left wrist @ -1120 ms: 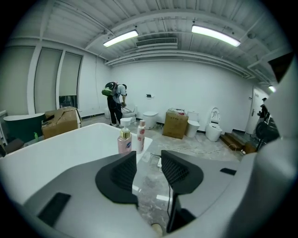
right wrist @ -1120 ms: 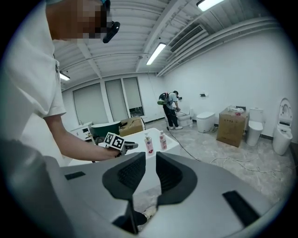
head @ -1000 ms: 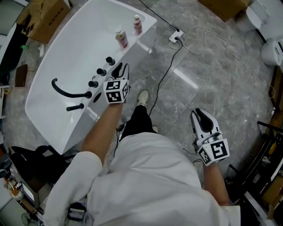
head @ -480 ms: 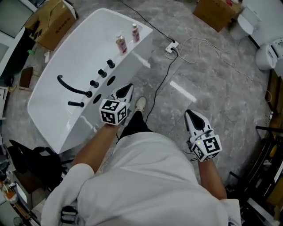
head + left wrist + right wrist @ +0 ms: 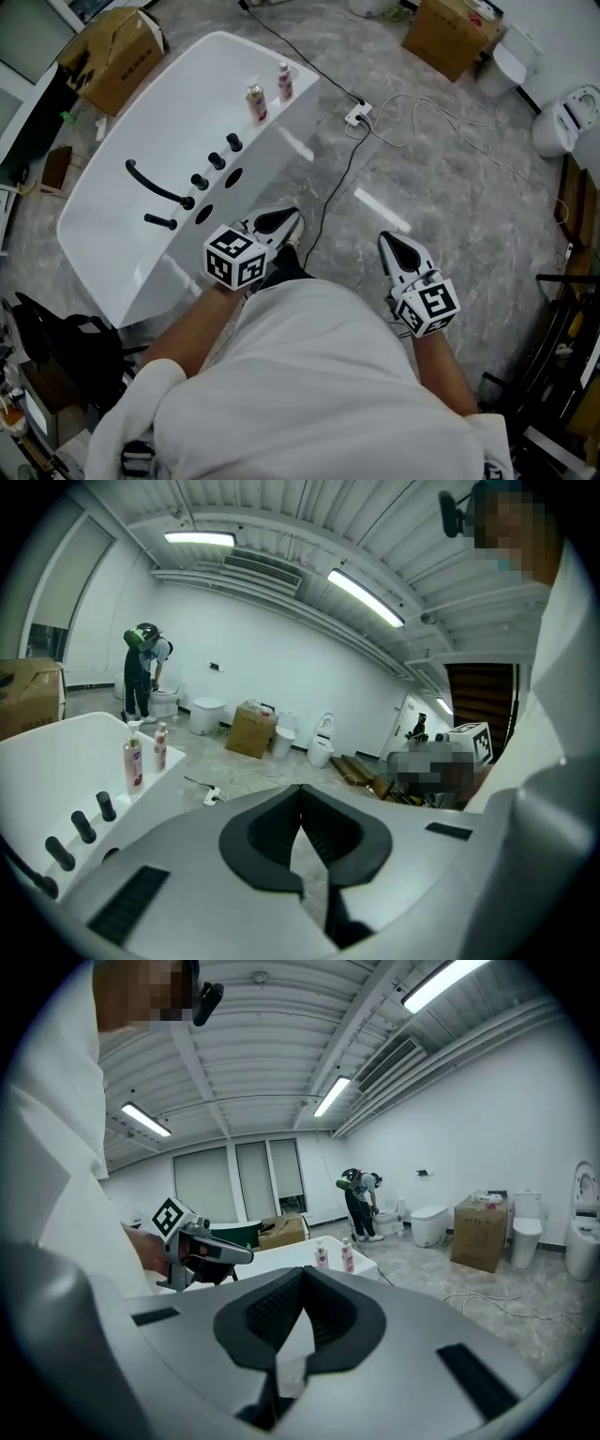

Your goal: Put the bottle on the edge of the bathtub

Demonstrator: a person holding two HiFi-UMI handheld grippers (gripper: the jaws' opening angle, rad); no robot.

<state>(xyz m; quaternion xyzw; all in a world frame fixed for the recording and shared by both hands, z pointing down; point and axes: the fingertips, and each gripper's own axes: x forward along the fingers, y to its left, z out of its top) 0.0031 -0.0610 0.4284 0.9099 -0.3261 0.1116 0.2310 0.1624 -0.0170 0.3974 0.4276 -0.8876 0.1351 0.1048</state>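
Back from the bathtub, left tongs has withdrawn, shut, empty, like right tongs.

- The left gripper, a white plastic two-jaw tool with black pads, is held low in front of the person's body. Its tip points forward and a little to the right.
- Its jaws are closed, tip against tip, and nothing is between them.
- The black-and-white marker cube sits at its rear end. Behind it the bare left forearm comes out of a white sleeve.
- The right gripper, of the same kind, is held at about the same height, well apart from the left one, and points forward.
- Its jaws are also closed and empty.
- Its own marker cube sits at the rear end. The bare right forearm is close to the body.
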